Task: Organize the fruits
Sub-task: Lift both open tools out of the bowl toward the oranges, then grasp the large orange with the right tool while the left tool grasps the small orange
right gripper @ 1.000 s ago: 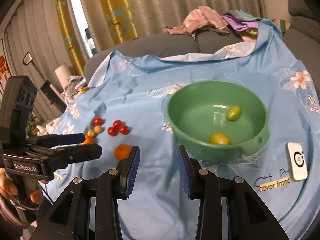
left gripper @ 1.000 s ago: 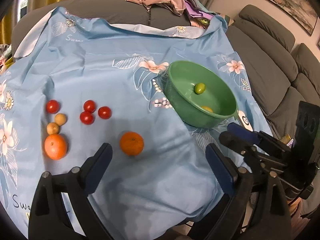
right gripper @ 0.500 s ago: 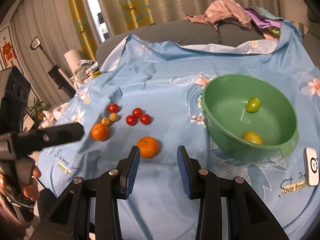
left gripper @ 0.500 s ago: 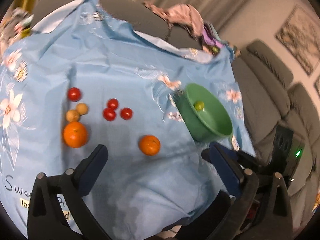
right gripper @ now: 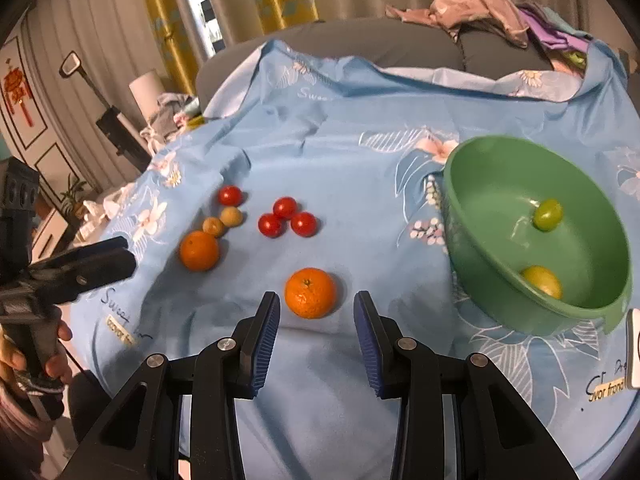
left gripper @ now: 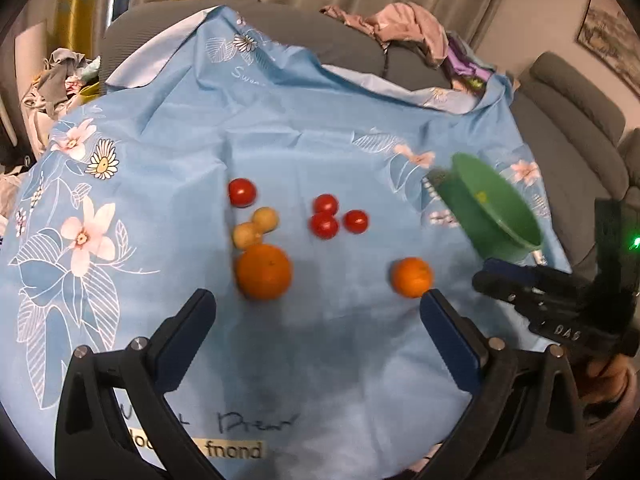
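1. I see the desk draped in a light blue, thin, creased cloth (right gripper: 360,168) printed with pink and white flowers and leaf outlines.
2. A round, smooth green plastic bowl (right gripper: 500,168) sits at the right of the cloth; inside it lie a glossy green oval fruit (right gripper: 547,214) and a yellow round one (right gripper: 542,281).
3. My left tongs (left gripper: 316,314), black arms with flat blue pads, are spread wide and empty, just short of the larger dimpled orange (left gripper: 263,271).
4. My right tongs (right gripper: 317,320), ribbed blue pads, stand released with a narrower gap; the smaller orange (right gripper: 310,292) lies just ahead of the tips, untouched.
5. Two small matte tan round fruits (right gripper: 222,221) touch each other beside the larger orange.
6. Three shiny red cherry tomatoes (right gripper: 286,217) cluster together mid-cloth; a fourth (right gripper: 230,195) sits apart, near the tan pair.
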Action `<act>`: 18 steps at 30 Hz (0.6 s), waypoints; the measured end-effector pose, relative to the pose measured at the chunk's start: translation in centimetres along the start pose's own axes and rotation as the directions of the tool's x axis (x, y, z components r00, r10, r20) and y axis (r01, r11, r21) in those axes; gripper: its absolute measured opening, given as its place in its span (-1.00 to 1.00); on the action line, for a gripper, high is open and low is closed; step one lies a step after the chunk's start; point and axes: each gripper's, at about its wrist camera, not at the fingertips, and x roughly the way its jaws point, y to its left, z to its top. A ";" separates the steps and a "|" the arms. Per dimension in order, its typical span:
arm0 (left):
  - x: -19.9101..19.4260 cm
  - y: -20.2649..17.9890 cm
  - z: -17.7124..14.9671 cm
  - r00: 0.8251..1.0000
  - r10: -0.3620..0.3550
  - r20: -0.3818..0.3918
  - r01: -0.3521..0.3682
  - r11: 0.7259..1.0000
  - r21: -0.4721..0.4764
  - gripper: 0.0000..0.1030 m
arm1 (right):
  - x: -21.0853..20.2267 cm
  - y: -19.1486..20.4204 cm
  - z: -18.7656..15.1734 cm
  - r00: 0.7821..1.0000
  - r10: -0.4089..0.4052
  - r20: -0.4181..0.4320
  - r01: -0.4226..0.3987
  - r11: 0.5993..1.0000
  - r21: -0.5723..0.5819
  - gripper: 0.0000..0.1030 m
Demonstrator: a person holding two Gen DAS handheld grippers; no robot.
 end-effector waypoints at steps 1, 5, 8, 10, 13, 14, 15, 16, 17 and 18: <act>0.3 0.1 0.0 1.000 0.003 -0.008 -0.003 1.000 0.013 0.99 | 0.3 0.0 0.0 1.000 -0.001 -0.007 0.001 1.000 0.001 -0.25; 1.3 -0.1 0.3 1.000 0.022 -0.012 -0.021 0.996 0.089 0.97 | 1.2 -0.2 0.1 1.000 0.000 -0.029 0.000 1.000 0.007 -0.25; 2.2 0.3 0.8 1.000 0.015 -0.025 -0.012 0.994 0.105 0.95 | 1.9 -0.2 0.2 0.999 0.005 -0.045 -0.005 1.000 0.007 -0.25; 2.9 0.2 1.2 0.999 0.035 -0.038 -0.030 0.991 0.128 0.88 | 2.3 -0.3 0.3 0.999 0.009 -0.052 -0.009 1.000 0.008 -0.25; 3.9 0.2 1.4 0.996 0.064 -0.057 -0.053 0.983 0.176 0.71 | 3.0 -0.4 0.3 0.998 0.015 -0.064 -0.015 1.000 0.009 -0.25; 4.3 0.4 1.5 0.996 0.059 -0.071 -0.045 0.982 0.181 0.59 | 3.2 -0.4 0.3 0.997 0.019 -0.068 -0.018 1.000 0.012 -0.25; 4.6 0.6 1.6 0.995 0.058 -0.080 -0.043 0.982 0.184 0.50 | 3.5 -0.5 0.3 0.997 0.024 -0.073 -0.022 1.000 0.015 -0.25; 4.9 0.7 1.6 0.994 0.064 -0.087 -0.046 0.980 0.191 0.48 | 3.7 -0.5 0.4 0.997 0.030 -0.076 -0.028 0.999 0.017 -0.25; 5.3 0.7 1.7 0.993 0.073 -0.094 -0.052 0.977 0.207 0.47 | 3.8 -0.6 0.3 0.996 0.036 -0.080 -0.034 0.999 0.020 -0.25; 5.6 0.7 1.7 0.991 0.085 -0.099 -0.061 0.973 0.223 0.45 | 4.0 -0.6 0.3 0.996 0.042 -0.085 -0.040 0.999 0.023 -0.25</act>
